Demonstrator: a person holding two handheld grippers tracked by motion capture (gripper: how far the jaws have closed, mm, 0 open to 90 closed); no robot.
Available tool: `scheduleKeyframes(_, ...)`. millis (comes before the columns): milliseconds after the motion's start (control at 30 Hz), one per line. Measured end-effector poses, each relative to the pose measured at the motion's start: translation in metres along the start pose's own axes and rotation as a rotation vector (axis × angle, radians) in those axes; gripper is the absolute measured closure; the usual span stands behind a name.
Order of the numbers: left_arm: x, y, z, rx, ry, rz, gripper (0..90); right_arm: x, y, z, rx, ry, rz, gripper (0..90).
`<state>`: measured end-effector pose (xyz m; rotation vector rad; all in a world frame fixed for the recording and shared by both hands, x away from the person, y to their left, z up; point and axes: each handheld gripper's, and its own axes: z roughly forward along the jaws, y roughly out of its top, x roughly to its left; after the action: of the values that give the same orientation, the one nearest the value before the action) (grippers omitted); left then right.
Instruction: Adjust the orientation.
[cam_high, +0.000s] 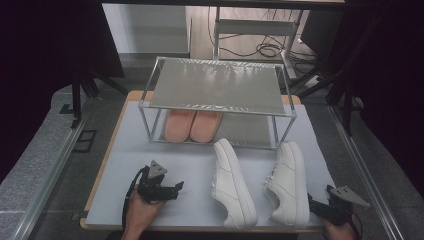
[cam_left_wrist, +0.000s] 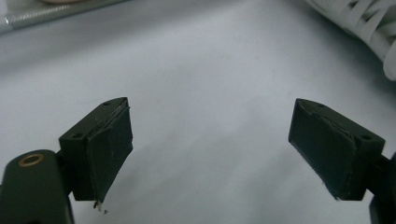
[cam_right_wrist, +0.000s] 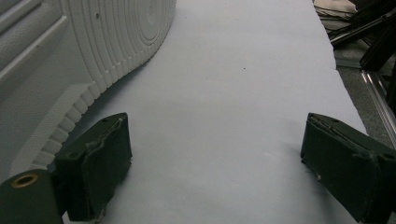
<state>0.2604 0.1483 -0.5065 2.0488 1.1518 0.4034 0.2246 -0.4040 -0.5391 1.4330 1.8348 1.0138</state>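
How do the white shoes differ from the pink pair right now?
The white shoes lie tipped on their sides on the open mat, set apart from each other; the pink pair sits flat, side by side, touching. The white ones are in front of the rack; the pink pair is under its shelf. Each is a matching pair.
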Motion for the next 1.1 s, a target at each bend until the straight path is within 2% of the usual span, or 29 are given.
scheduleKeyframes(133,0.002,-0.010,-0.001,0.018,0.013,-0.002,13.5,0.000,0.001,0.000,0.010,0.004,0.000,8.3)
scheduleKeyframes(267,0.002,-0.021,0.002,0.058,0.050,0.024,12.3,0.000,0.004,0.000,0.028,0.003,-0.003,8.4)
scheduleKeyframes(500,0.003,-0.021,0.002,0.059,0.062,0.013,12.6,0.000,0.007,0.000,0.053,0.006,-0.016,10.9)
scheduleKeyframes(533,0.003,-0.021,0.002,0.059,0.060,0.011,12.8,0.001,0.009,-0.001,0.063,0.020,-0.029,13.8)
scheduleKeyframes(667,0.003,-0.022,0.002,0.057,0.061,0.010,12.7,0.001,0.012,-0.003,0.089,0.027,-0.041,13.7)
scheduleKeyframes(767,0.003,-0.022,0.002,0.055,0.061,0.010,12.8,0.002,0.014,-0.005,0.105,0.041,-0.044,13.5)
scheduleKeyframes(900,0.003,-0.022,0.002,0.055,0.060,0.009,12.9,-0.001,0.017,-0.009,0.111,0.031,-0.034,13.7)
scheduleKeyframes(967,0.003,-0.022,0.002,0.055,0.061,0.010,13.0,-0.004,0.020,-0.012,0.122,0.054,-0.019,13.7)
scheduleKeyframes(1100,0.003,-0.022,0.002,0.054,0.061,0.009,13.0,-0.005,0.026,-0.018,0.134,0.064,-0.037,13.4)
